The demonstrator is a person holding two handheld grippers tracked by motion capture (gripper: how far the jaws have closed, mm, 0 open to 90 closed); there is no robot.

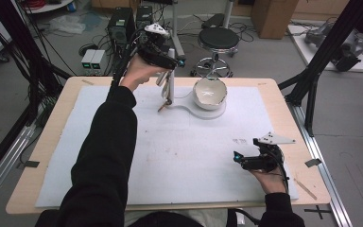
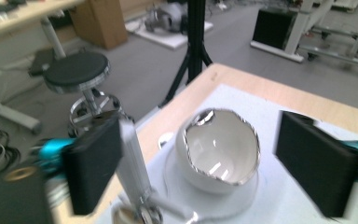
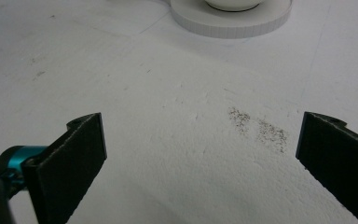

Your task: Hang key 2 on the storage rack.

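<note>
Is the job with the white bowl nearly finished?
Hard to say, but it looks close. Done: the bowl sits on its round base. In hand: the left gripper is wide open around the silver post beside the bowl, pinching nothing. The right gripper rests open on the mat. Left to do: probably just pulling the left gripper away.

One white bowl (image 1: 210, 92), one lamp stand (image 1: 169, 78), two grippers.
</note>
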